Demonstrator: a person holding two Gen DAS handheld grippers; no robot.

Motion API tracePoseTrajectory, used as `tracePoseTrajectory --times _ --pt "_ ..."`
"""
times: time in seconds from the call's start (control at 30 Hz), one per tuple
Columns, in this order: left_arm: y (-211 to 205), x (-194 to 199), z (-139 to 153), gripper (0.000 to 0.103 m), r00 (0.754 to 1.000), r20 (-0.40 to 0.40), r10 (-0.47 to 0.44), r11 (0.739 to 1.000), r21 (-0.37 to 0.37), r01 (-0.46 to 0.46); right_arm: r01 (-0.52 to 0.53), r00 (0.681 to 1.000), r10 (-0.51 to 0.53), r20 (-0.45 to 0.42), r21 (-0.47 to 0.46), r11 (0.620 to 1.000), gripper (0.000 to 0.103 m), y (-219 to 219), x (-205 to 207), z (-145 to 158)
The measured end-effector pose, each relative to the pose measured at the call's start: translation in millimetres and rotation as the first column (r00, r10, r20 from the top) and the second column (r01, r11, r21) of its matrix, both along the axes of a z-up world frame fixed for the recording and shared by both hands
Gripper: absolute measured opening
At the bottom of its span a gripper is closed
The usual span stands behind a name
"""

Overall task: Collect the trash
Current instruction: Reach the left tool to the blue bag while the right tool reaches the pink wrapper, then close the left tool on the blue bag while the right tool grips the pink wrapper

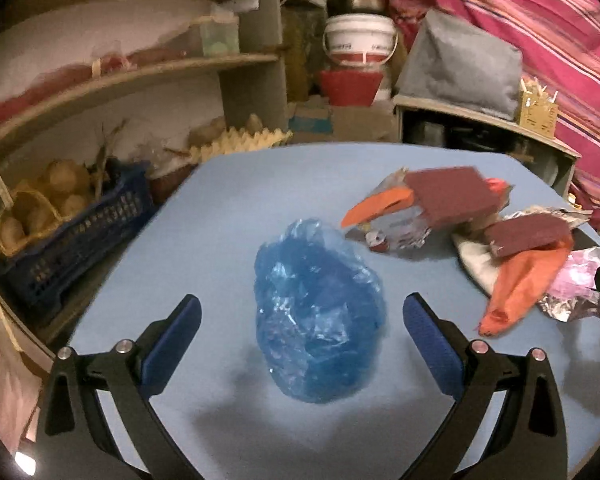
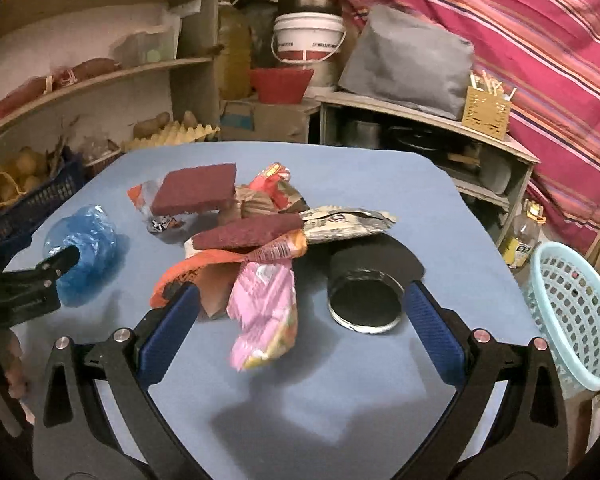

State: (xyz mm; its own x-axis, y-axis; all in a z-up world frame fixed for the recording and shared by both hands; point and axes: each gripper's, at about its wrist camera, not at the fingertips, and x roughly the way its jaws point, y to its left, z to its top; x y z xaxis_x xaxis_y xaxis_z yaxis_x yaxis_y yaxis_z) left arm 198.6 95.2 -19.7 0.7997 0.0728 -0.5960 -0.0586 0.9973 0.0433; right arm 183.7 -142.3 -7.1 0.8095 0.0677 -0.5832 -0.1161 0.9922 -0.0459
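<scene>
Bag alignment: the crumpled blue plastic bag (image 1: pixel 318 312) is seen centre frame in the left wrist view, straight ahead of the left gripper (image 1: pixel 302 320), lying between the spread jaws but apparently untouched by either pad. Its long axis runs roughly along the gripper's forward direction, tilted a little to the lower right. The left gripper is released, wide open. It is judged the nearer one for the bag; a short advance and a squeeze should suffice.

The right gripper (image 2: pixel 300 306) is also released, nothing held. Between its jaws, centre frame, the pink wrapper (image 2: pixel 262 316) lies lengthwise, with a black tin (image 2: pixel 364 298) on its side just to the right.

Materials: bag is thin, glossy, translucent film, likely to collapse under grip. Pile on the blue bench (image 2: pixel 440 200) holds foil and orange wrappers plus two dark red rough-textured slabs (image 2: pixel 196 190). A pale turquoise basket (image 2: pixel 576 312) sits at right edge, off the bench.
</scene>
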Motion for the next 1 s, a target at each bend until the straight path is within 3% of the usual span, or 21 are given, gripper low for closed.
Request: tracePoseTrajectory --times 0.23,0.43,0.5,0.53,0.67,0.7,0.73,0.83,1.0 --pt "7 13 -5 0.099 0.999 -0.042 0.01 0.999 -0.037 -0.011 0.009 0.999 -0.006 -0.049 0.048 0.999 0.065 -6 17 -5" --pt "3 18 -7 0.097 0.998 -0.064 -0.014 0.999 -0.03 0.012 0.0 0.996 0.002 -0.086 0.024 1.0 0.054 -3 19 -11" --pt "2 18 -8 0.091 0.997 -0.07 -0.026 0.999 -0.029 0.024 -0.005 0.995 0.007 -0.097 0.027 1.0 0.048 -3 18 -12" --pt "0 19 -8 0.082 0.997 -0.074 -0.03 0.999 -0.028 0.028 -0.01 0.994 0.013 -0.106 0.034 0.999 0.042 -3 19 -14" --pt "-1 28 -16 0.049 0.989 -0.134 -0.061 0.996 -0.066 0.053 -0.026 0.994 0.031 -0.104 0.051 0.998 0.037 -4 19 -14" --pt "-1 29 -17 0.046 0.988 -0.14 -0.063 0.996 -0.075 0.053 -0.036 0.994 0.041 -0.103 0.051 0.998 0.027 -3 18 -13" --pt "-1 29 -17 0.042 0.988 -0.14 -0.059 0.996 -0.077 0.049 -0.045 0.993 0.05 -0.106 0.051 0.998 0.024 -2 18 -13" --pt "-4 25 -15 0.029 0.988 -0.138 -0.067 0.996 -0.069 0.058 -0.075 0.992 0.081 -0.101 0.062 0.995 0.023 -3 11 -11" --pt "-12 9 -7 0.026 0.993 -0.095 -0.066 0.998 -0.008 0.065 -0.084 0.995 0.085 -0.058 0.031 0.996 0.021 -9 -6 -2"
